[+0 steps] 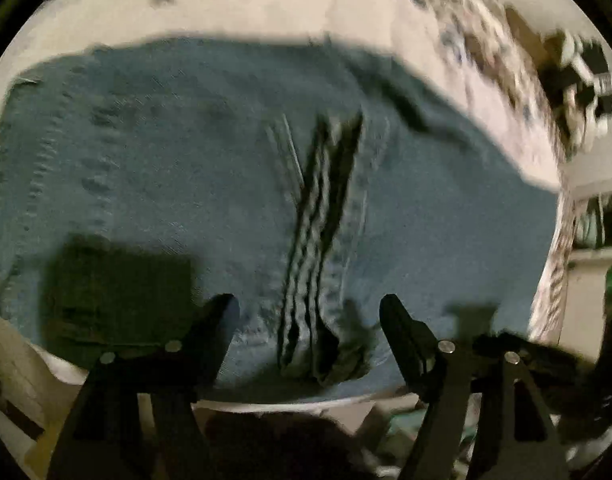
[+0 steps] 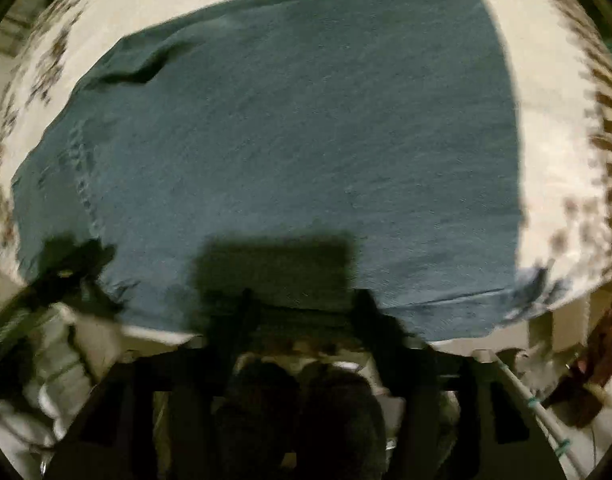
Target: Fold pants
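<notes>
**Blue pants lie flat while both grippers hang released above the near edge**

The pants (image 1: 209,168) are blue denim, spread over a surface covered in a pale cloth (image 1: 265,8) with a dark printed pattern (whether it is a bench or a bed the frames do not settle). In the left wrist view the denim fills most of the picture, reaching almost to the near edge of the surface. A run of dark folds and stitched seams (image 1: 318,240) crosses it from the middle down to that near edge, and the fabric there bunches slightly.

The left gripper (image 1: 310,312) points steeply down at this bunched part. Its two black fingers (image 1: 221,320) stand well apart, one on each side of the folds, and do not press on the cloth: it is released, holding nothing. A square shadow falls on the denim beside the left finger.

In the right wrist view the pants (image 2: 289,140) show as a smoother blue sheet with one crease toward the far left corner and a stitched seam down the left side. The right gripper (image 2: 306,300) looks straight down at the near edge of the denim. Its fingers (image 2: 247,304) are dark and blurred against a shadow, yet they stand apart with nothing clamped between them. The left gripper (image 2: 71,268) appears at the left of this view, just over the denim's near edge.
</notes>
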A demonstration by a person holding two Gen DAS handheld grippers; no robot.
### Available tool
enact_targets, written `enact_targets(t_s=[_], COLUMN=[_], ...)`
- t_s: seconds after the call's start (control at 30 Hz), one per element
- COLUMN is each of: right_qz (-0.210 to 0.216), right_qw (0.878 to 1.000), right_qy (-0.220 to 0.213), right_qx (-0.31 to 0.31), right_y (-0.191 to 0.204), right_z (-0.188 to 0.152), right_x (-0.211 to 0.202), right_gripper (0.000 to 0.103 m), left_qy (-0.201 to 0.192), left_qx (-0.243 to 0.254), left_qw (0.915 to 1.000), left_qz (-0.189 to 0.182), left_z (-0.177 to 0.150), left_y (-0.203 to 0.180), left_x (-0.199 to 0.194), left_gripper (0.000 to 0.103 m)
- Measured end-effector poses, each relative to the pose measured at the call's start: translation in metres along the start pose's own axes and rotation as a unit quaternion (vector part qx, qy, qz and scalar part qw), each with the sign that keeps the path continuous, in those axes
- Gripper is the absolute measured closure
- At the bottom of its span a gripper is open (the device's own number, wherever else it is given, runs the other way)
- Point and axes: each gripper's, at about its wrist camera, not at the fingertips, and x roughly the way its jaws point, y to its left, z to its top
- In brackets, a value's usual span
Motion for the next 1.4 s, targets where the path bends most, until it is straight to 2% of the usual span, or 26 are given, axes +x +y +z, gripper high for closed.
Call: enact_targets(t_s=[0.03,0.07,0.13,0.23,0.4,0.5,0.53,0.57,0.6,0.63,0.73,0.77,0.8,0.83,0.87,0.97,1.0,1.03,1.1,1.13,1.17,1.2,1.23,1.27,1.37,1.4], right_qz=[-0.012,-0.020,-0.035,-0.046,-0.017,0.007,0.010,0.008,0.004,0.001,-0.004,-0.007,-0.012,-0.019,-0.026,-0.031,-0.029,-0.029,-0.029,-0.027,-0.025,-0.023,-0.022,-0.020,-0.016,-0.013], right_qw=[1.000,1.000,0.999,0.997,0.998,0.999,0.999,0.999,0.999,0.999,0.999,0.999,0.999,0.998,0.998,0.998,0.998,0.998,0.998,0.998,0.998,0.998,0.998,0.998,0.998,0.998], right_qy=[-0.009,-0.020,-0.035,-0.059,-0.063,-0.053,-0.053,-0.052,-0.052,-0.051,-0.048,-0.047,-0.048,-0.051,-0.053,-0.049,-0.048,-0.046,-0.047,-0.048,-0.048,-0.049,-0.050,-0.050,-0.055,-0.058], right_qx=[0.004,0.008,0.012,0.006,0.011,0.012,0.007,0.002,-0.003,-0.007,-0.014,-0.017,-0.020,-0.023,-0.025,-0.015,-0.011,-0.009,-0.011,-0.012,-0.013,-0.015,-0.016,-0.016,-0.010,-0.007], right_y=[0.001,0.002,0.005,0.013,0.032,0.048,0.052,0.057,0.062,0.068,0.080,0.083,0.086,0.090,0.092,0.092,0.092,0.092,0.096,0.097,0.100,0.096,0.097,0.097,0.095,0.090], right_z=[0.000,0.001,0.003,0.005,0.007,0.009,0.010,0.011,0.012,0.013,0.018,0.021,0.023,0.026,0.025,0.028,0.029,0.029,0.031,0.031,0.031,0.032,0.032,0.031,0.029,0.026], right_x=[-0.004,-0.008,-0.016,-0.024,-0.025,-0.021,-0.018,-0.017,-0.016,-0.015,-0.012,-0.011,-0.010,-0.009,-0.005,0.001,0.002,0.003,0.004,0.004,0.004,0.004,0.003,0.004,0.002,0.000], right_gripper=[0.008,0.006,0.006,0.006,0.006,0.007,0.017,0.033,0.041,0.044,0.044,0.044,0.044,0.044,0.044,0.044,0.044,0.044,0.044,0.044,0.044,0.044,0.044,0.044,0.044,0.044], left_qy=[-0.018,-0.033,-0.044,-0.061,-0.090,-0.109,-0.115,-0.118,-0.119,-0.122,-0.141,-0.151,-0.161,-0.176,-0.194,-0.197,-0.195,-0.187,-0.203,-0.205,-0.206,-0.211,-0.220,-0.227,-0.256,-0.267], left_qx=[-0.006,-0.015,-0.030,-0.089,-0.184,-0.260,-0.285,-0.319,-0.336,-0.362,-0.399,-0.401,-0.397,-0.387,-0.374,-0.370,-0.379,-0.398,-0.411,-0.413,-0.408,-0.404,-0.398,-0.388,-0.364,-0.350], left_qw=[0.9998,0.9994,0.9986,0.9940,0.9785,0.9592,0.9512,0.9398,0.9340,0.9234,0.9048,0.9025,0.9026,0.9040,0.9053,0.9061,0.9025,0.8934,0.8803,0.8779,0.8809,0.8816,0.8821,0.8852,0.8880,0.8915], left_qz=[-0.002,-0.001,-0.004,-0.013,-0.016,-0.024,-0.028,-0.029,-0.029,-0.035,-0.048,-0.046,-0.045,-0.048,-0.054,-0.054,-0.062,-0.093,-0.120,-0.128,-0.123,-0.123,-0.123,-0.120,-0.115,-0.107], left_z=[0.002,0.003,0.000,-0.008,-0.027,-0.040,-0.044,-0.048,-0.047,-0.048,-0.049,-0.048,-0.046,-0.043,-0.040,-0.038,-0.038,-0.040,-0.041,-0.038,-0.035,-0.036,-0.034,-0.033,-0.030,-0.027], left_y=[0.003,0.008,0.023,0.061,0.118,0.163,0.178,0.196,0.199,0.212,0.231,0.231,0.229,0.223,0.216,0.214,0.219,0.229,0.236,0.237,0.235,0.235,0.232,0.228,0.215,0.207], left_x=[-0.010,-0.022,-0.033,-0.051,-0.062,-0.058,-0.055,-0.050,-0.045,-0.038,-0.033,-0.035,-0.037,-0.040,-0.047,-0.045,-0.040,-0.029,-0.024,-0.024,-0.025,-0.028,-0.030,-0.032,-0.045,-0.053], left_gripper=[0.025,0.020,0.019,0.004,0.002,0.002,0.002,0.002,0.002,0.002,0.002,0.002,0.008,0.019,0.046,0.048,0.041,0.039,0.034,0.034,0.034,0.040,0.050,0.072,0.074,0.075])
